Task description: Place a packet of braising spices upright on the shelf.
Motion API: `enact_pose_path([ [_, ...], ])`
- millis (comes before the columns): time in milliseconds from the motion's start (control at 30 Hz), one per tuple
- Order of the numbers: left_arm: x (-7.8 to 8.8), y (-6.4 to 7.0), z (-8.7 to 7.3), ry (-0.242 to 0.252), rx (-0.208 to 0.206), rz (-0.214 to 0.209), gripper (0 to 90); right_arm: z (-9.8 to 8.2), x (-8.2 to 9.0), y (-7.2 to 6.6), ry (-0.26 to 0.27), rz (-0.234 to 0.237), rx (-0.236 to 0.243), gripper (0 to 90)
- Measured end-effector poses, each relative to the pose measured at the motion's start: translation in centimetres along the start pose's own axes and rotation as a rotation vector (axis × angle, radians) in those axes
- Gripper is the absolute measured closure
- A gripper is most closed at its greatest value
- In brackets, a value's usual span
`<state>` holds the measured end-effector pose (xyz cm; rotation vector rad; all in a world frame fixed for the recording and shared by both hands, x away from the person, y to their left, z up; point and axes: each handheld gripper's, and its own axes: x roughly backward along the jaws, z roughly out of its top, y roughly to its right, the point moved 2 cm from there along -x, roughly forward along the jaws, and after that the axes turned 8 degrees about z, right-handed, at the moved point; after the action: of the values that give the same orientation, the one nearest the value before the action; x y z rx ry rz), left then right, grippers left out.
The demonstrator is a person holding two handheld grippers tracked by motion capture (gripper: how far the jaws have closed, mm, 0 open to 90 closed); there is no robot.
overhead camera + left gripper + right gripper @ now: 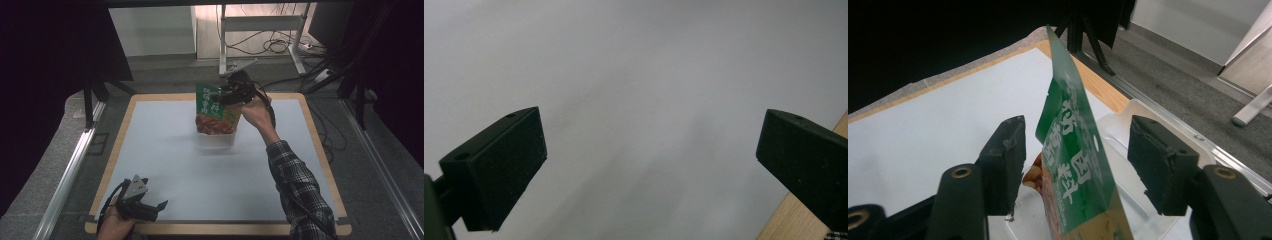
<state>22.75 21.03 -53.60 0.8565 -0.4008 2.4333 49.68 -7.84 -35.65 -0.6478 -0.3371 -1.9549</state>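
**Packet set in the tub, fingers let go**

Your right gripper [1075, 165] has its fingers [1005, 160] parted, neither pad pressing the green snack packet [1073, 165] upright between them. The packet stands in the clear tub [216, 136], at twelve o'clock on the counter [165, 165]. Withdrawal remains. Your left gripper [150, 209] rests wide open at seven o'clock.

A pale, light-grey mat [165, 165] covers nearly the whole wooden tabletop [116, 145], leaving a narrow wood border along every edge. Toward the far middle of the mat stands a clear plastic container [218, 138], with a green snack packet [214, 110] upright in it, printed with white characters and a picture of reddish food. Grey carpeted floor [55, 150] surrounds the tabletop.
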Motion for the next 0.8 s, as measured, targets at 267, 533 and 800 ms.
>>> enact_pose_path([
  [267,0.0,0.0,0.0,-0.001,-0.002,0.002,0.0,-0.3,0.4,-0.2,-0.007,-0.012,0.008,28.9],
  [533,0.0,0.0,0.0,-0.004,-0.002,0.002,0.0,-0.9,1.0,-0.1,0.008,-0.020,-0.008,16.2],
  [800,0.0,0.0,0.0,-0.004,-0.002,0.002,0.0,-1.3,1.6,0.1,0.034,-0.013,-0.019,9.7],
])
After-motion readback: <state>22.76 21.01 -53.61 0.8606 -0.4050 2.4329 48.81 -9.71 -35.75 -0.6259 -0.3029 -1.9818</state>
